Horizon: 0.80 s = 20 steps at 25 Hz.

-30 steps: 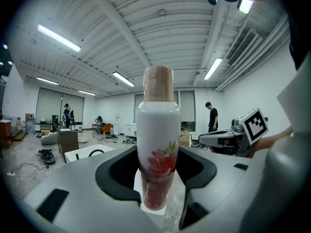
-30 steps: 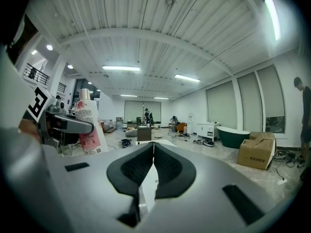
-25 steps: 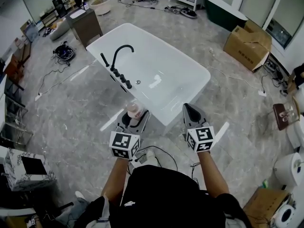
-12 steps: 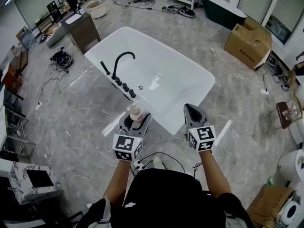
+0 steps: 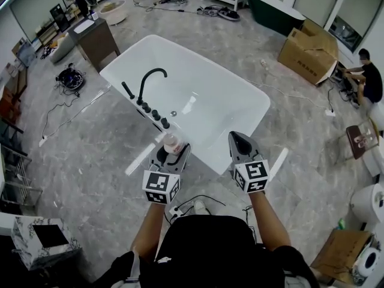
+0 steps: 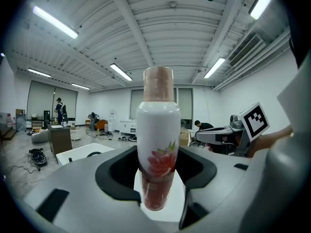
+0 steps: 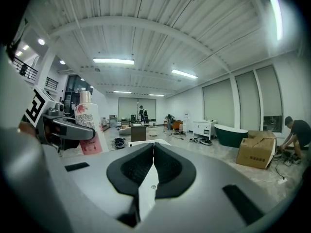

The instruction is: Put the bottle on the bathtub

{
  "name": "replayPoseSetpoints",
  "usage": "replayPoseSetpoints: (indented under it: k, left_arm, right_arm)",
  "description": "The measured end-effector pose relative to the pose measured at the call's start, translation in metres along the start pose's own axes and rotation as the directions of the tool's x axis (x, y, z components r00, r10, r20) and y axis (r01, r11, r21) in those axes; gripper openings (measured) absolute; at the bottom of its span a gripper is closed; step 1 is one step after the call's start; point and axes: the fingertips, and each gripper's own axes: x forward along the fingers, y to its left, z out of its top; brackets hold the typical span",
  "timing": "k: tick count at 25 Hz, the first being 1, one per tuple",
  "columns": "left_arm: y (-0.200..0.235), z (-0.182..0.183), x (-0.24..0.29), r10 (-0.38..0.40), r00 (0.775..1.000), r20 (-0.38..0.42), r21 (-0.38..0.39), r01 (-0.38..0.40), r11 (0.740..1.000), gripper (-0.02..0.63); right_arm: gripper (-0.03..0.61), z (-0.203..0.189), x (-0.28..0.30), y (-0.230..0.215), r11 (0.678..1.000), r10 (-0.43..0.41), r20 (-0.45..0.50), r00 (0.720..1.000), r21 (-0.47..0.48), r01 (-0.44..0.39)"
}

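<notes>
One bottle [image 5: 172, 143] and two grippers in play here. The left gripper [image 5: 170, 155] is clamping that white, flower-printed bottle [image 6: 158, 144] low on its body, and the left gripper view is showing it standing upright between the dark pads, pinkish cap on top. It is hovering right at the near long edge of the white bathtub [image 5: 243, 86], just beyond the row of black knobs [image 5: 155, 113] running along that edge, and I cannot tell whether it is touching the rim. One black arched faucet [image 5: 150, 77] is rising from the same edge, further along. The right gripper [image 5: 238, 138] is carrying nothing, its jaws pressed together in the right gripper view [image 7: 153, 161], and it is hanging by the tub's near corner, beside the left one. From that side the bottle [image 7: 87, 130] is showing at the left. Two tubs in all: a second, dark green bathtub [image 5: 276, 8] is sitting well beyond the far corner, with one large cardboard box [image 5: 309, 53] near it.
</notes>
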Motion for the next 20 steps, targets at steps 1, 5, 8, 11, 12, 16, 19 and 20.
replayPoseSetpoints:
  k: [1, 5, 8, 11, 12, 16, 19, 20]
  left_arm:
    - [0.002, -0.001, 0.002, 0.0, 1.0, -0.002, -0.001, 0.0, 1.0, 0.236]
    - [0.007, -0.007, 0.005, 0.007, 1.0, -0.015, -0.007, -0.007, 1.0, 0.236]
    - [0.009, -0.014, 0.008, 0.015, 1.0, -0.027, -0.007, -0.016, 1.0, 0.236]
    - [0.01, -0.02, 0.014, 0.025, 0.999, -0.039, -0.015, -0.025, 1.0, 0.236]
    - [0.009, -0.021, 0.017, 0.029, 0.999, -0.044, -0.018, -0.03, 0.999, 0.236]
    - [0.008, -0.032, 0.031, 0.042, 0.997, -0.068, -0.033, -0.044, 0.998, 0.236]
    - [0.008, -0.044, 0.046, 0.051, 0.995, -0.09, -0.046, -0.056, 0.997, 0.236]
    - [0.009, -0.049, 0.05, 0.055, 0.994, -0.099, -0.053, -0.06, 0.997, 0.236]
  right_arm:
    - [0.025, 0.0, 0.002, -0.001, 1.0, -0.001, -0.002, 1.0, -0.002, 0.001]
    - [0.025, -0.002, 0.006, -0.005, 1.0, -0.002, -0.01, 1.0, -0.005, 0.002]
    - [0.025, -0.009, 0.009, -0.008, 1.0, -0.001, -0.02, 1.0, -0.001, 0.001]
    - [0.025, -0.014, 0.014, -0.012, 1.0, 0.013, -0.032, 0.999, 0.003, -0.013]
    - [0.025, -0.016, 0.016, -0.014, 1.0, 0.017, -0.038, 0.999, 0.003, -0.017]
    - [0.025, -0.027, 0.023, -0.025, 0.999, 0.033, -0.065, 0.997, 0.012, -0.032]
    - [0.025, -0.038, 0.029, -0.038, 0.999, 0.04, -0.088, 0.995, 0.021, -0.038]
    - [0.025, -0.043, 0.032, -0.042, 0.999, 0.041, -0.098, 0.994, 0.024, -0.039]
